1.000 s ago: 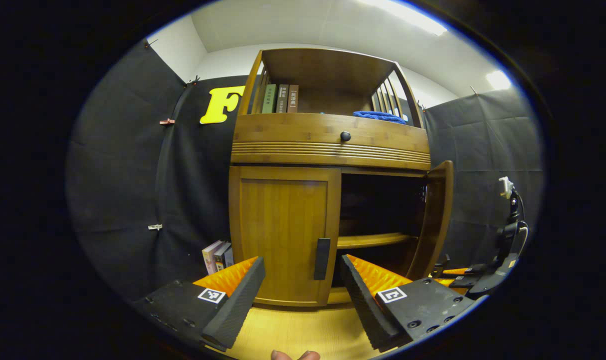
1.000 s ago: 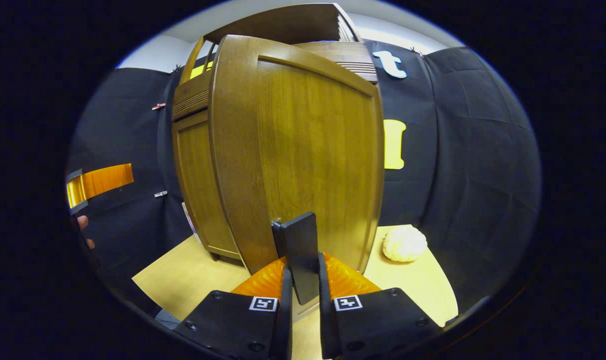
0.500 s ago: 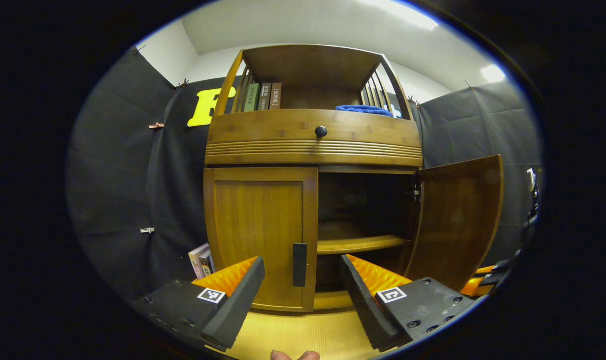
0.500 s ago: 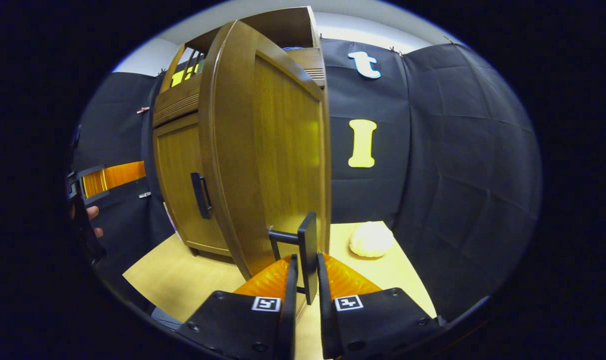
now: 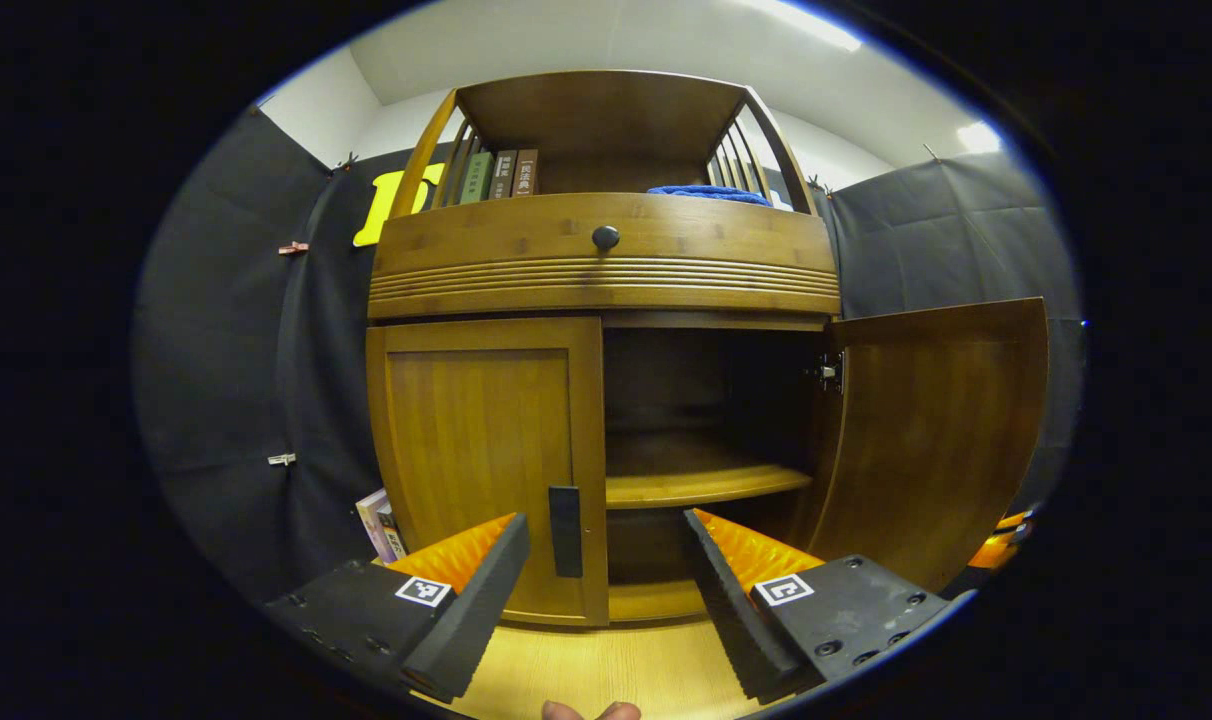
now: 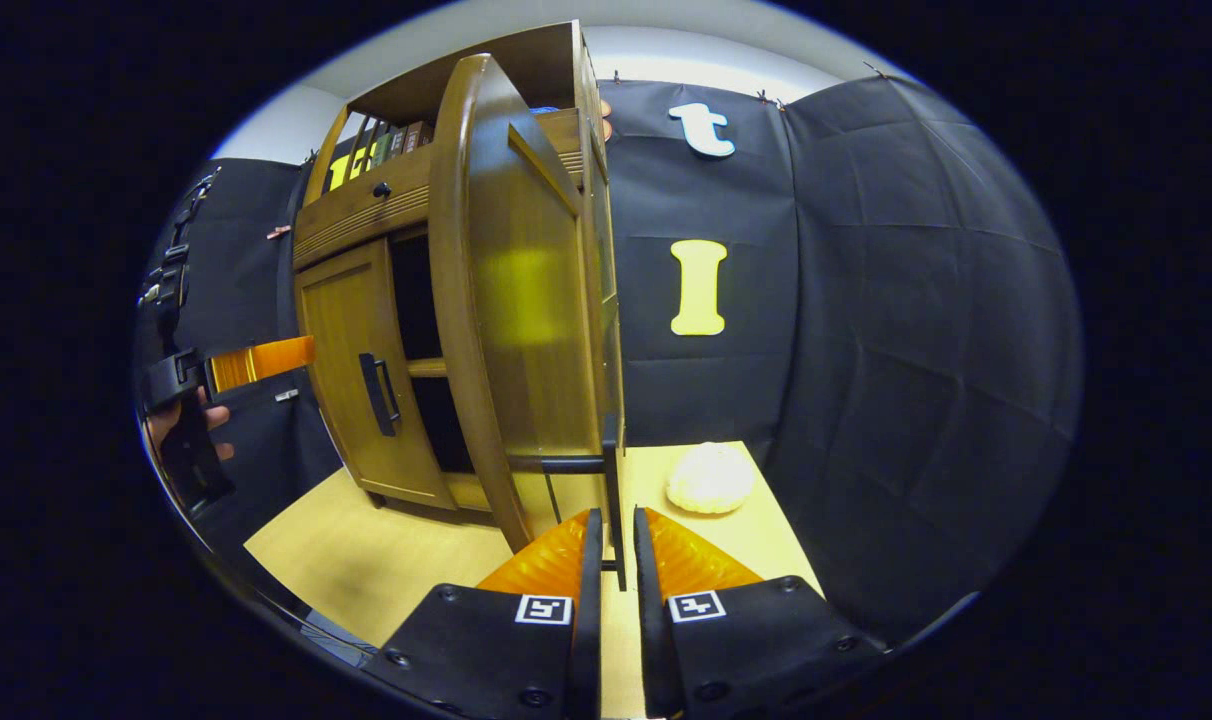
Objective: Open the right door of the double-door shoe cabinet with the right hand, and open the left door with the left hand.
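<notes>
Moved since a second ago: right door [image 5: 931,440] has swung from edge-on to wide open, and the left claw [image 5: 606,575] has drawn nearer the shoe cabinet [image 5: 606,270], its left-door handle now lying between the fingers' line of sight.
Left claw: spread wide, holding nothing, short of the cabinet front over the desk [image 5: 606,665].
Left door [image 5: 481,450]: shut, flush with the cabinet's frame, left of the open compartment.
Left-door handle [image 5: 565,517]: dark upright bar low on the door's inner edge, beside the cabinet's centre gap; likely the only sound place to grip.
Handling guess: stiff wooden panel on hinges, rigid and not fragile; it should swing in an arc about the cabinet's left edge, so pull along that arc rather than straight back. Handle looks smooth; a square pinch would guard against slipping.
Right door: standing out from the cabinet's right side.
Right claw [image 6: 613,545]: nearly pressed together around the right-door handle [image 6: 614,500]; whether both fingers press on it, I cannot tell.
</notes>
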Action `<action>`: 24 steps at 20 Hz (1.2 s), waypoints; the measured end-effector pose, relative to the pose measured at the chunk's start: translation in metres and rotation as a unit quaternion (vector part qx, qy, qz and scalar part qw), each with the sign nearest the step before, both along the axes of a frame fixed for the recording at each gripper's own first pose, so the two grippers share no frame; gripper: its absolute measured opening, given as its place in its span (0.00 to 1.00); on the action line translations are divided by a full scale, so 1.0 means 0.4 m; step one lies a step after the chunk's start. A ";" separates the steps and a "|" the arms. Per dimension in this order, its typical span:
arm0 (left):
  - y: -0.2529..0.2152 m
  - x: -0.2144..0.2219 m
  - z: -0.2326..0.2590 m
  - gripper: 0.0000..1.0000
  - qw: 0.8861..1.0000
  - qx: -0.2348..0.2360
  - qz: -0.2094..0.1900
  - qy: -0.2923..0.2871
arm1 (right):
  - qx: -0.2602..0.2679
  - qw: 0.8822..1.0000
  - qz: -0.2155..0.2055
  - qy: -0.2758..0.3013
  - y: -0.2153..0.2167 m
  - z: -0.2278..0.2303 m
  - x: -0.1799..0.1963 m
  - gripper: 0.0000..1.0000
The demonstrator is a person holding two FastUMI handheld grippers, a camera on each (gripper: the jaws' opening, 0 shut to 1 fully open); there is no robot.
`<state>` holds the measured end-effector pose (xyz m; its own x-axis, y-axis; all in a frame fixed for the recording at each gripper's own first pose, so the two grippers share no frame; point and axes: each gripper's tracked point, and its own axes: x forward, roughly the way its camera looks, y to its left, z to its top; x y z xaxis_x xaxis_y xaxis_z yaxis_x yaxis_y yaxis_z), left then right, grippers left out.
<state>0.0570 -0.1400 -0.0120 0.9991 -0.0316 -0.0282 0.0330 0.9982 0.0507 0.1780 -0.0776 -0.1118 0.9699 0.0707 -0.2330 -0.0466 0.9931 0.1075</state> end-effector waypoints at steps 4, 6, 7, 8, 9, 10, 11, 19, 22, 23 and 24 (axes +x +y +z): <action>-0.011 0.026 -0.005 0.92 1.000 0.004 -0.001 0.003 | 0.009 1.000 -0.004 -0.007 -0.045 0.010 0.010 0.21; -0.013 0.035 -0.006 0.92 1.000 0.005 -0.002 0.005 | 0.008 1.000 -0.001 -0.012 -0.044 0.019 0.011 0.25; -0.014 0.041 -0.010 0.92 1.000 0.006 -0.003 0.006 | 0.003 1.000 -0.003 -0.013 -0.051 0.021 0.011 0.25; -0.012 0.047 -0.011 0.94 1.000 0.005 -0.002 0.008 | 0.001 1.000 -0.003 -0.014 -0.054 0.022 0.012 0.25; -0.006 0.053 -0.016 0.92 1.000 0.005 -0.001 0.010 | -0.002 1.000 -0.011 -0.014 -0.064 0.025 0.010 0.27; -0.001 0.062 -0.021 0.94 1.000 0.003 0.000 0.013 | -0.001 1.000 -0.015 -0.015 -0.073 0.030 0.006 0.29; 0.003 0.071 -0.029 0.94 1.000 0.003 0.000 0.017 | -0.005 0.999 -0.025 -0.019 -0.086 0.033 0.006 0.32; 0.061 0.195 -0.078 0.92 0.999 0.008 0.013 0.032 | -0.048 0.991 -0.119 -0.049 -0.245 0.051 -0.043 0.98; 0.082 0.262 -0.105 0.94 0.999 0.012 0.022 0.044 | -0.028 0.986 -0.150 -0.060 -0.301 0.093 -0.061 0.96; 0.090 0.282 -0.113 0.95 0.999 0.012 0.026 0.046 | -0.025 0.985 -0.159 -0.061 -0.318 0.096 -0.072 0.95; 0.097 0.301 -0.120 0.95 0.998 0.011 0.030 0.050 | -0.024 0.983 -0.170 -0.062 -0.335 0.101 -0.080 0.98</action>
